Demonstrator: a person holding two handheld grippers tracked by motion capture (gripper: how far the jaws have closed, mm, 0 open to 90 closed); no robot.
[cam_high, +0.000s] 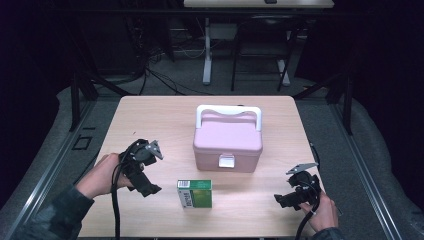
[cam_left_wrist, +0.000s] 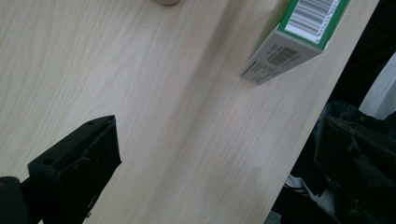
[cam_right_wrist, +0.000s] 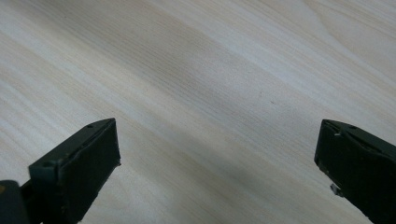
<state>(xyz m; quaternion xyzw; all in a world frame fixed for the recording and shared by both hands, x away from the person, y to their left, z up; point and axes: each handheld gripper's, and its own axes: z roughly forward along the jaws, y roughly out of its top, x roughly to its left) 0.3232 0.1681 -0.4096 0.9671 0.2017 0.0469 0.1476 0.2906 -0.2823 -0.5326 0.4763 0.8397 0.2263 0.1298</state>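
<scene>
Green carton (cam_high: 195, 193) flat on the bench (cam_high: 150, 115), near its front edge, just before the pink lidded case (cam_high: 228, 142). Likely light, stiff cardboard, crushable; best pinched across the long sides. Left gripper (cam_high: 148, 189) close beside it, jaws wide apart, holding nothing. Right gripper (cam_high: 283, 200) well apart, equally spread, empty.

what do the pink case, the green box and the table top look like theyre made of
Pink case: probably moulded plastic, matte, with rounded corners, a white handle and a pale front latch. Green box: likely printed cardboard, with sharp folded edges, a barcode and small print on a grey side. Table: pale wood or wood-look laminate, smooth, with fine straight grain lines.
</scene>
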